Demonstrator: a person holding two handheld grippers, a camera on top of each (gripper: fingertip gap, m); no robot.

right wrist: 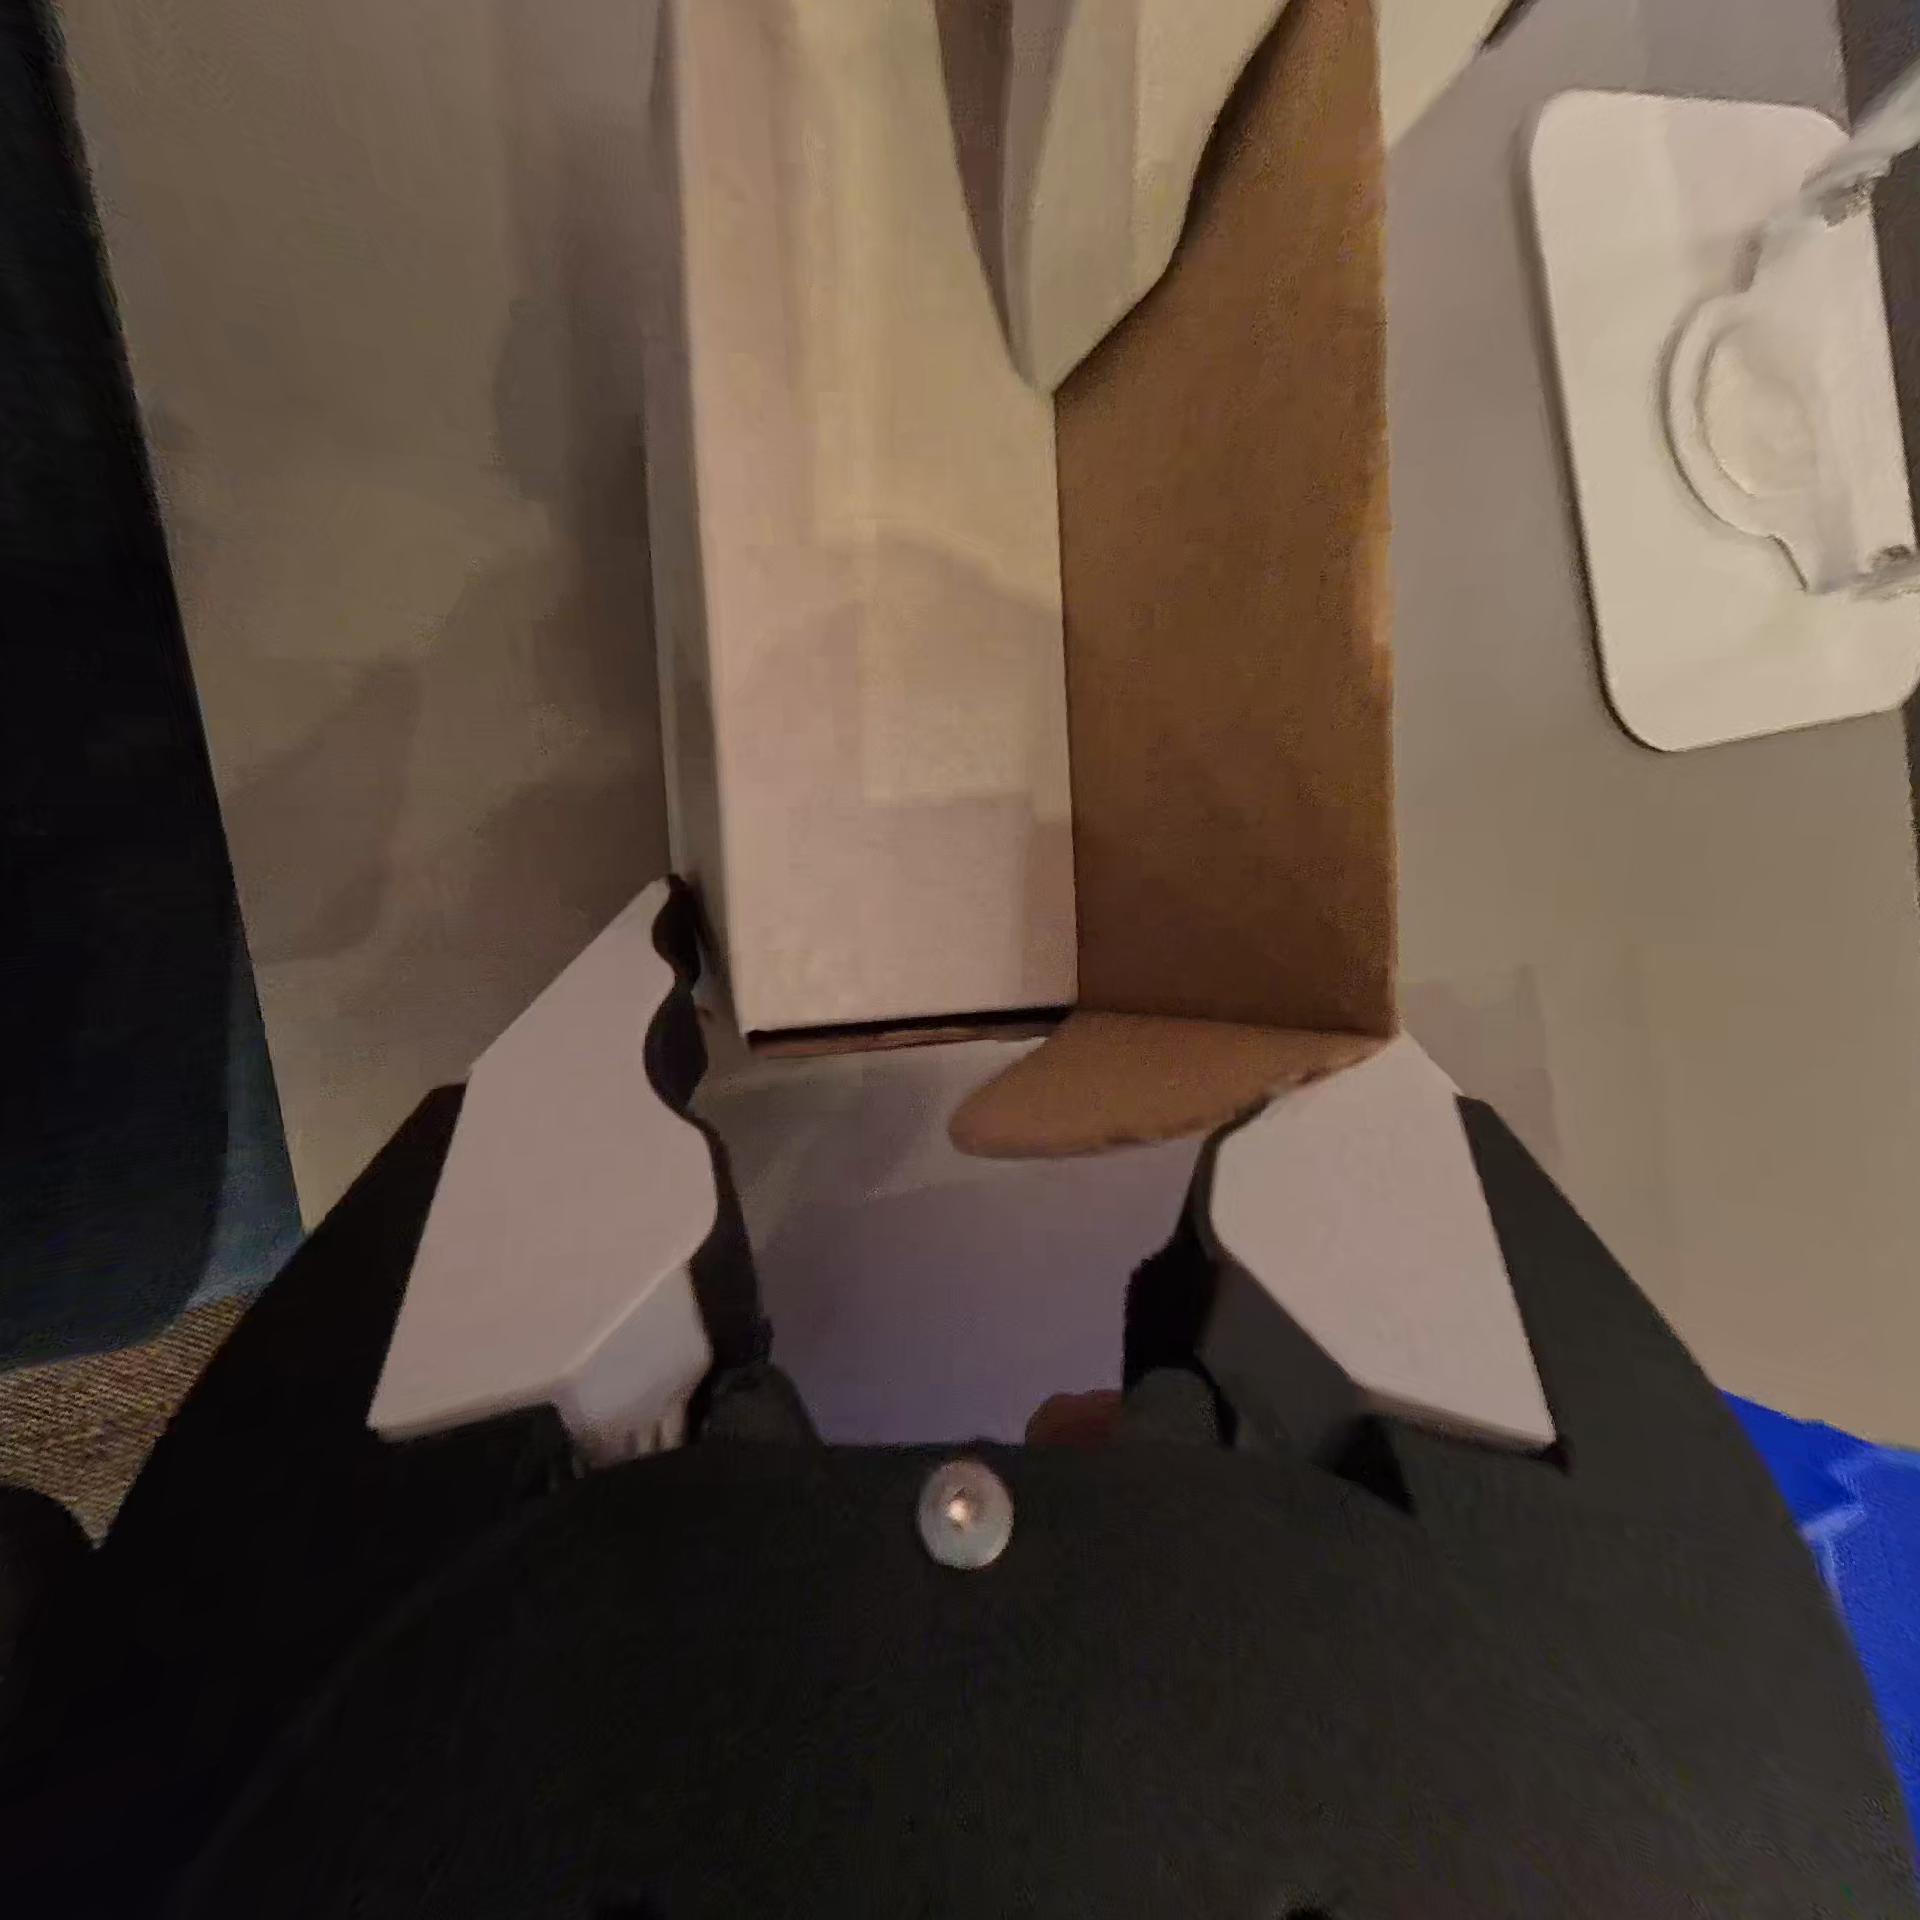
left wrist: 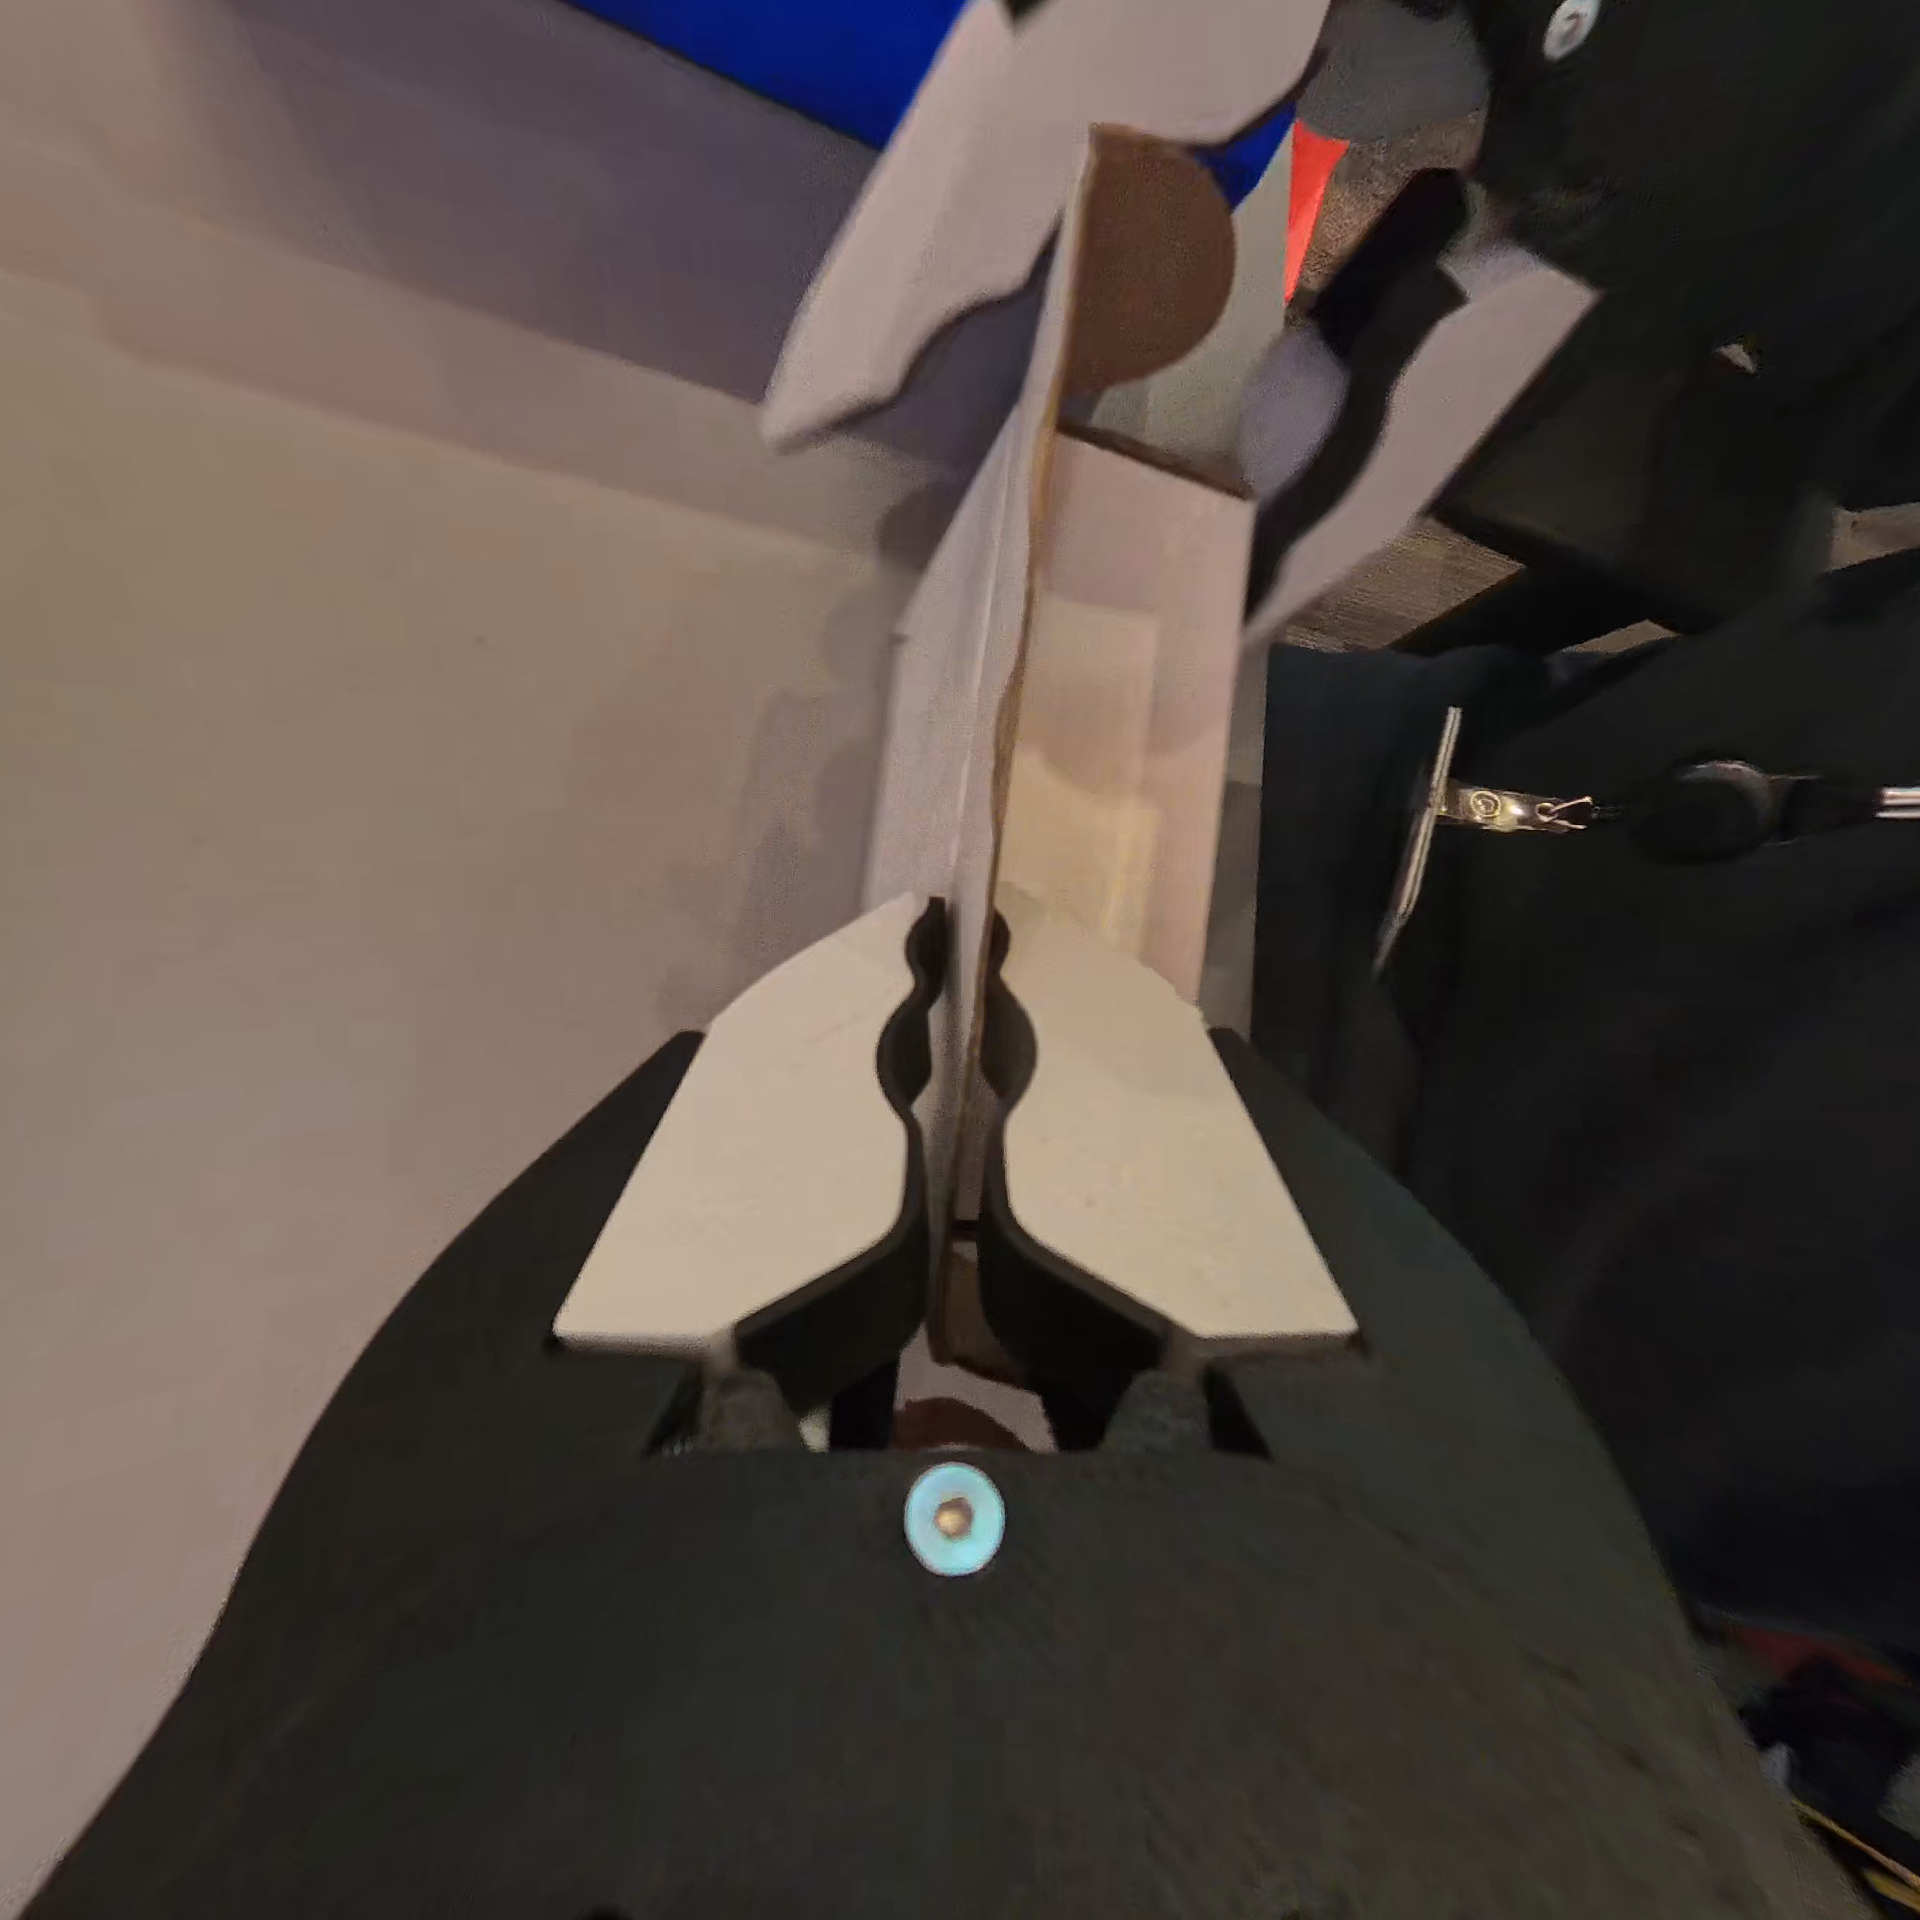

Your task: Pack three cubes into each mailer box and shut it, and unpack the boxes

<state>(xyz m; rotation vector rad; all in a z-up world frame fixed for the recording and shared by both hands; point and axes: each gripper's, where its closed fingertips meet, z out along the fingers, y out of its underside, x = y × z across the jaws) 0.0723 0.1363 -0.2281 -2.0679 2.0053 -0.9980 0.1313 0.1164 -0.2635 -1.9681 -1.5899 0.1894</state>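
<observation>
- A white mailer box (left wrist: 1122,644) is held between two hand-held grippers above a pale tabletop (left wrist: 364,727); its long axis runs from 6 toward 12 o'clock in both wrist views.
- The left gripper (left wrist: 964,997) has its jaws drawn narrow, pinched on a thin cardboard panel (left wrist: 1013,727) of the box that stands edge-on and rises toward 12 o'clock.
- The right gripper (right wrist: 940,1049) has its jaws spread wide around the box's near end. A rounded brown tab (right wrist: 1122,1091) lies between them, but whether the pads press the box cannot be told.
- In the left wrist view the right gripper sits at 1 o'clock, at the box's far end.
- The brown inner flap (right wrist: 1226,623) stands open at 1 o'clock in the right wrist view; no cubes are visible.
- Judgement: the left gripper holds the firmer grip, so the flap's next move likely falls to the right.
- A blue bin (right wrist: 1849,1538) shows at 4 o'clock.
</observation>
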